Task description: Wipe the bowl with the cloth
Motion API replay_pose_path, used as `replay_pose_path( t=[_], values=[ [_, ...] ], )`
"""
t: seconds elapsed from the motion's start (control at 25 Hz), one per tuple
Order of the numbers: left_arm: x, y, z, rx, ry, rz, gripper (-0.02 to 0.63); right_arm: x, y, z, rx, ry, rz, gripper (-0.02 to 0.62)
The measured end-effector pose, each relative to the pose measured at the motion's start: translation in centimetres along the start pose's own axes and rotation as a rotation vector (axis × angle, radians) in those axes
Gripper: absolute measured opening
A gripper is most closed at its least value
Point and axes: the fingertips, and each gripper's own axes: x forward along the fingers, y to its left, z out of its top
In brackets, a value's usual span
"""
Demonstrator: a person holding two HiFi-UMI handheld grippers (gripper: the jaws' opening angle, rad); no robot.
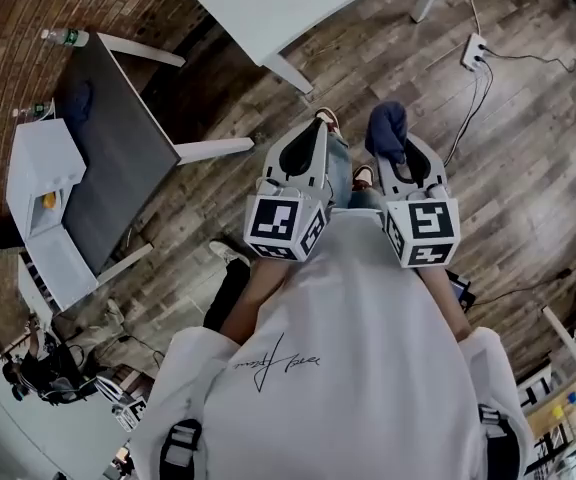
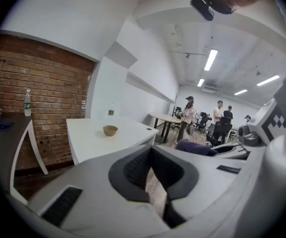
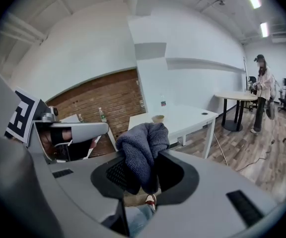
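You are standing well apart from the white table (image 2: 88,139), and the bowl (image 2: 110,130) sits out on its top near a small bottle (image 2: 111,111), so the step in hand looks to be the approach, not the wipe itself. Your right gripper (image 3: 144,172) is clamped on the dark blue cloth (image 3: 144,150), with a good bunch of fabric standing proud of the jaw tips. That loose bunch is likely what should meet the bowl, so don't shift the grip on the way. Your left gripper (image 2: 152,168) has its jaws drawn together with nothing between them. If you mean to steady the bowl with it, you will probably need to spread the jaws before you reach the rim, since a light bowl on a smooth top may skate under the cloth. Walk in square to the table edge and mind the power strip (image 1: 475,50) and cables (image 1: 480,96) on the floor (image 1: 528,168) near one of its legs. Bring the left side in first, brace the bowl's wall, then lower the cloth into the hollow and sweep round the inside with gentle pressure, letting only fabric touch it.
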Motion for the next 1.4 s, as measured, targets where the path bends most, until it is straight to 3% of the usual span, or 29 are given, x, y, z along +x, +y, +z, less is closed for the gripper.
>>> replay_pose_path(
  t=[0.2, 0.44, 0.8, 0.96, 1.16, 1.32, 1.4],
  values=[
    [4.1, 1.8, 1.5, -0.011, -0.001, -0.004, 0.002, 2.8, -2.0, 1.8, -0.084, 0.015, -0.040, 0.098],
    [7.9, 8.0, 5.0, -0.051, -0.038, 0.095, -0.002, 7.4, -2.9, 5.2, -0.118, 0.034, -0.039, 0.098],
    [13.8, 13.6, 8.1, -0.075, -0.017, 0.073, -0.003, 14.0, -3.5, 9.7, -0.098, 0.058, -0.018, 0.098],
    [16.0, 16.7, 8.9, -0.116, -0.010, 0.036, -0.005, 16.8, -2.8, 11.6, -0.104, 0.053, 0.015, 0.098],
    [16.9, 20.3, 9.6, -0.146, -0.023, 0.050, -0.005, 20.0, -1.5, 13.1, -0.143, 0.067, 0.050, 0.098],
    [17.1, 22.4, 9.6, -0.124, 0.012, 0.079, -0.005, 22.4, 1.0, 14.0, -0.152, 0.085, 0.169, 0.098],
    [17.8, 22.4, 9.9, -0.146, 0.004, 0.076, -0.005, 23.0, 0.8, 14.7, -0.174, 0.092, 0.182, 0.098]
  ],
)
